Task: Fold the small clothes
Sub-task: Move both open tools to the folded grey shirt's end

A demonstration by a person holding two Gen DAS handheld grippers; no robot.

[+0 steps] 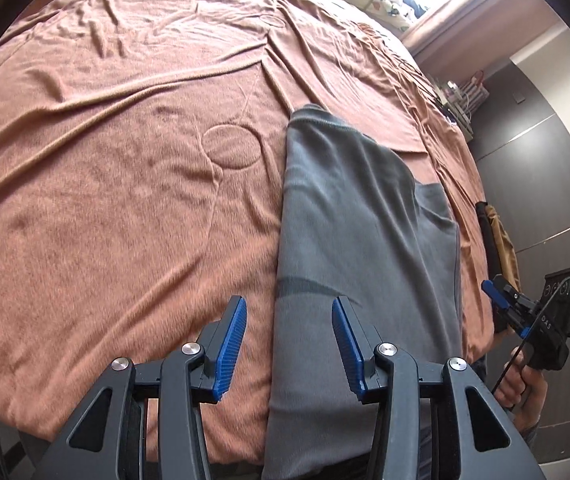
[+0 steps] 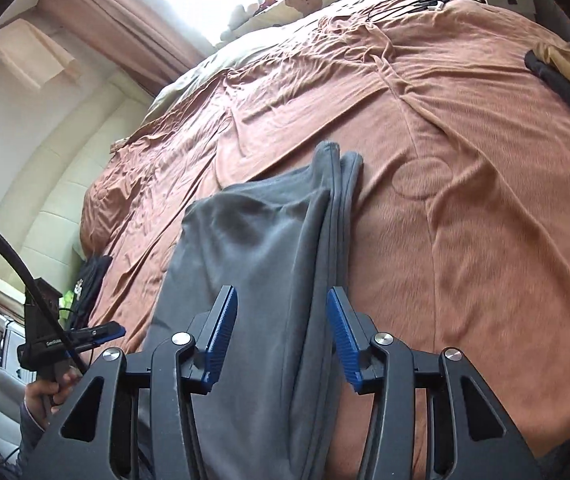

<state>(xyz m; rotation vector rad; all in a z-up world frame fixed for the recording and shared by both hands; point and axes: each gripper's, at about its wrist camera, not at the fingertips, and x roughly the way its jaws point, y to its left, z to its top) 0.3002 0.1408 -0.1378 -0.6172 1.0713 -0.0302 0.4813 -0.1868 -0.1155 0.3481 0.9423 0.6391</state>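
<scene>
Both wrist views look down, sharing the bed point(image 1: 105, 160).

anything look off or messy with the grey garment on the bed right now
Slightly. The grey garment is folded lengthwise on the brown bedspread, but its layers do not line up: at the far end one edge pokes out past the rest. Both the left gripper and right gripper are open, holding nothing.

Left tool point(image 1: 289, 344) gaping and empty above folded grey garment point(image 1: 365, 240), rust-brown bedspread point(image 1: 105, 160), right tool point(image 1: 503, 312) at bed edge
</scene>
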